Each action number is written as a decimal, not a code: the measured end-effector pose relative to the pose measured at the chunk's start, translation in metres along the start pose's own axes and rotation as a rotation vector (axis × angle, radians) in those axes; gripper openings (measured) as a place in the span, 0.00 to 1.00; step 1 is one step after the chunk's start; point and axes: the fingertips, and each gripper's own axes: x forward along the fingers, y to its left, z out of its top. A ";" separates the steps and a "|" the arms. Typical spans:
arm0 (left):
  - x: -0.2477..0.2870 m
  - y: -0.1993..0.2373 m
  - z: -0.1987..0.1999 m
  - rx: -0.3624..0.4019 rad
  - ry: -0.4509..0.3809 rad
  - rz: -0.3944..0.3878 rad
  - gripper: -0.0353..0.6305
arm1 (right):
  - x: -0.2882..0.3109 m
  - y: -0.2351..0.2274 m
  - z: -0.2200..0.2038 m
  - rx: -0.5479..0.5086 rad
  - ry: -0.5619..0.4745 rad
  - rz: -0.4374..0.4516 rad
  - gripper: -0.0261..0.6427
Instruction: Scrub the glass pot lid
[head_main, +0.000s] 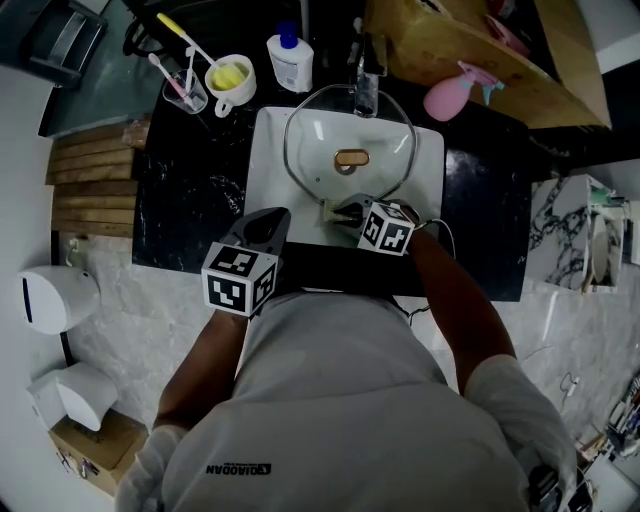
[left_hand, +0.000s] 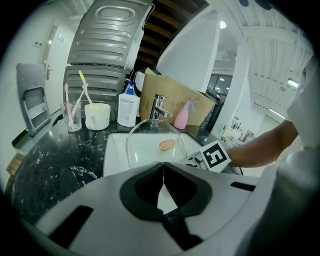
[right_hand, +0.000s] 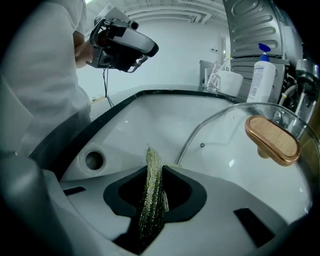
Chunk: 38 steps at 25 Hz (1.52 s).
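- Right gripper (right_hand: 155, 172): jaws closed on a thin green scouring pad (right_hand: 151, 200). The pad is pinched edge-on and a strip sticks out past the jaw tips. My guess is it is held this way so the free end meets the glass before the jaws do.
- Round clear glass pot lid with a tan wooden knob (right_hand: 235, 145): sits inside the white rectangular sink basin (right_hand: 150, 120), ahead of the right jaws and off to their right. Its near rim lies just beyond the pad's tip. I cannot tell whether pad and rim touch.
- The lid is propped at a tilt with the knob side toward the jaws. The far edge is up by the chrome tap (head_main: 366, 85), but contact there is unclear. The tilt probably presents the top face for scrubbing.
- Lid condition: the glass looks clean and see-through, with bright glints and a metal band round the rim. No suds or food marks are discernible. A small vent hole shows near the rim.
- Left gripper (left_hand: 163, 170): jaws closed together with nothing between them. It hangs over the near edge of the black marbled worktop (head_main: 185, 200), with the lid well ahead of its jaws. It looks parked out of the way, not bracing the lid.
- Judgement: scrubbing looks about to start. With nothing steadying the lid, it may slide under the pad's push.
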 end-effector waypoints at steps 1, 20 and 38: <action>0.000 0.000 0.000 0.001 0.000 0.000 0.08 | 0.000 0.000 0.000 -0.002 0.002 0.003 0.19; 0.004 0.009 0.009 0.020 -0.012 -0.032 0.08 | -0.040 -0.023 0.050 0.095 -0.072 -0.159 0.18; -0.005 0.041 0.020 0.091 -0.009 -0.120 0.08 | -0.088 -0.174 0.085 0.114 0.124 -0.979 0.18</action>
